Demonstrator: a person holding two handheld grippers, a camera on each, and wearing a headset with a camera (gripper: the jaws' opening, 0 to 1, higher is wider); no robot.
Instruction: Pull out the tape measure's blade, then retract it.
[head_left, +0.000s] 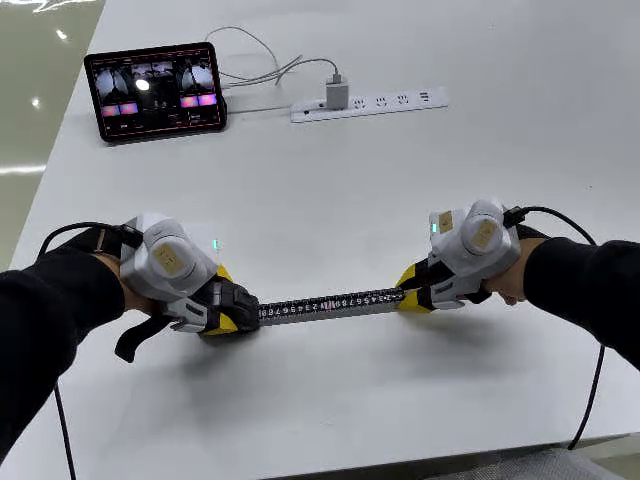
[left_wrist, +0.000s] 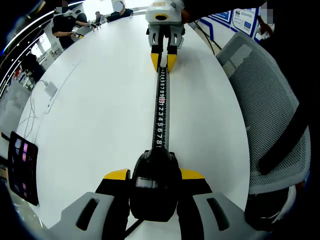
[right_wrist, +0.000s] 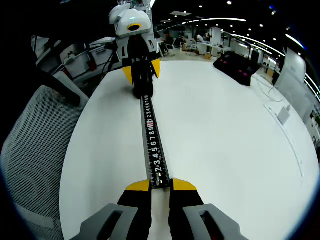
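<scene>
The left gripper (head_left: 222, 300) is clamped around the black and yellow tape measure (head_left: 240, 310), which sits on the bench (head_left: 330, 200) toward its near edge. The blade (head_left: 330, 303) lies pulled out flat along the bench to the right gripper (head_left: 412, 288), whose jaws are pinched narrowly on its tip. A tablet (head_left: 155, 90) and a power strip (head_left: 370, 103) lie near the far edge

Stock on one counter (head_left: 400, 200): one tape measure (head_left: 300, 307), one left gripper (left_wrist: 155, 175), one right gripper (right_wrist: 160, 185). One tablet (head_left: 155, 90), one power strip (head_left: 385, 102), one charger (head_left: 336, 93) plugged into it. One mesh chair (left_wrist: 265, 100) beside the counter.
</scene>
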